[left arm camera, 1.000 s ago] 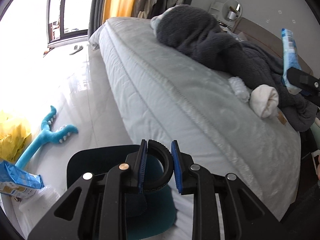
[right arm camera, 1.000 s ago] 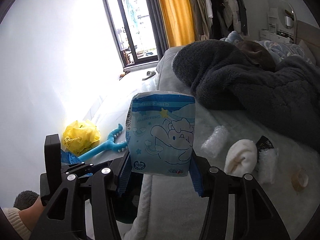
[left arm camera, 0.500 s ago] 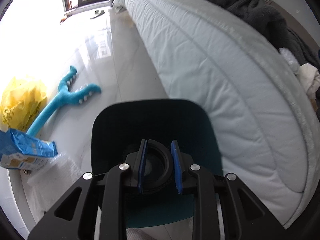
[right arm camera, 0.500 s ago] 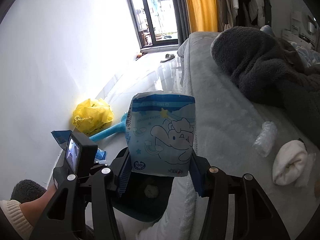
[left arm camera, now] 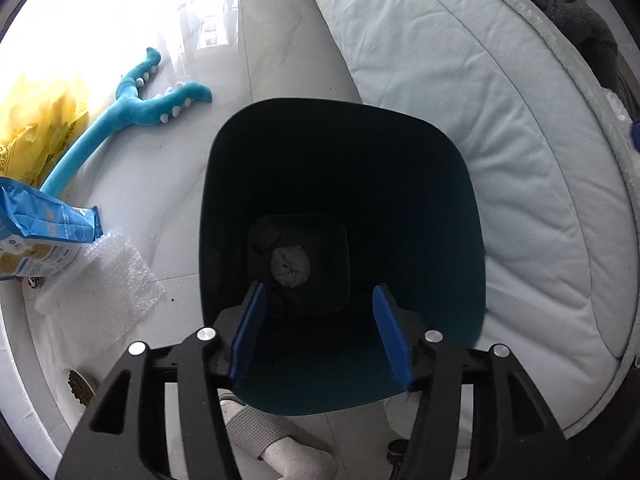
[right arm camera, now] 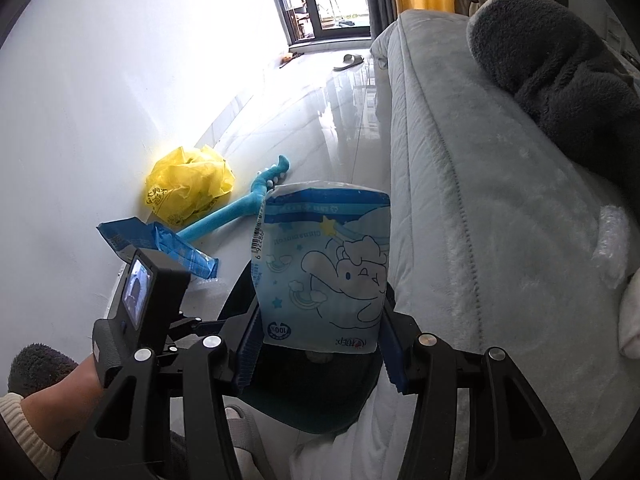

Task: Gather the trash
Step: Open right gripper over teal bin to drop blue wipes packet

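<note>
A dark teal trash bin (left arm camera: 460,200) stands on the floor beside the bed. My left gripper (left arm camera: 320,332) is open and empty right above its mouth. A crumpled grey wad (left arm camera: 290,266) lies at the bin's bottom. My right gripper (right arm camera: 320,344) is shut on a blue cartoon-printed packet (right arm camera: 324,264) and holds it over the bin (right arm camera: 320,408), next to the left gripper's body (right arm camera: 140,292). On the floor lie a blue wrapper (left arm camera: 44,232), a bubble wrap sheet (left arm camera: 100,292) and a yellow plastic bag (right arm camera: 188,184).
A blue plush toy (left arm camera: 120,120) lies on the white floor by the wall. The bed (right arm camera: 500,240) carries a grey blanket (right arm camera: 560,60), a bubble wrap piece (right arm camera: 612,244) and a white roll (right arm camera: 632,320). My sock-clad foot (left arm camera: 280,448) is below the bin.
My left gripper has tilted down over the bin and opened, and the black ring it held is out of its jaws. My right gripper has carried the packet leftward over the bin.
</note>
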Action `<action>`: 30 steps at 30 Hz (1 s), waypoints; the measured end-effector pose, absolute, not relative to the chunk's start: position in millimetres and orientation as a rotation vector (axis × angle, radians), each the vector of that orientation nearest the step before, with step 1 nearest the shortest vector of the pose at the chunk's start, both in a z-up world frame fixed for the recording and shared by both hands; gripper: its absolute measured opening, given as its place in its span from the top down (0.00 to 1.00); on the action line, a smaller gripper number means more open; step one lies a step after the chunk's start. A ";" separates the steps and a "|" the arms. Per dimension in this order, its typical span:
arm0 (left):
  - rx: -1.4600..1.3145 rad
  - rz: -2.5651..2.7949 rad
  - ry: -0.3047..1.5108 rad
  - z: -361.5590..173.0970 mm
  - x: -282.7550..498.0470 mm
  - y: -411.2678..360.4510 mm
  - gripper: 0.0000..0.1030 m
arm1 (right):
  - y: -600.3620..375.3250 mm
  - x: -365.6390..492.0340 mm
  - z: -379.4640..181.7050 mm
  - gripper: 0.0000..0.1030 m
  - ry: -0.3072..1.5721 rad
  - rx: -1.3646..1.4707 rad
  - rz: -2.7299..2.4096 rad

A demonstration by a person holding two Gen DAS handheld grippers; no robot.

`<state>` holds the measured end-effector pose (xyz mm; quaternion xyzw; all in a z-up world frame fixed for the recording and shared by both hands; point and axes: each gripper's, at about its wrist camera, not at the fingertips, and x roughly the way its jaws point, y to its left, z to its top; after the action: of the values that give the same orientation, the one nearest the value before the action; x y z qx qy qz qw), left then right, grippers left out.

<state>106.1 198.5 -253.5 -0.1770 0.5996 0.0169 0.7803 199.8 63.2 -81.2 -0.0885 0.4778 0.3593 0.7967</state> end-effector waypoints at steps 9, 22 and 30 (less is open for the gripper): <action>-0.403 0.083 1.207 -230.1 90.0 225.7 0.25 | 88.1 200.4 -114.6 0.49 1.113 -0.241 0.752; -0.410 0.109 1.019 -181.2 73.1 254.8 0.22 | 121.2 198.2 -158.7 0.49 1.219 -0.309 0.732; -0.367 0.120 0.867 -135.1 61.5 258.0 0.22 | 129.8 196.9 -183.7 0.49 1.265 -0.349 0.707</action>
<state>61.5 258.0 -135.2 -0.1766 0.4174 0.0579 0.8895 196.9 129.8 -183.7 -0.1590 0.5755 0.3219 0.7348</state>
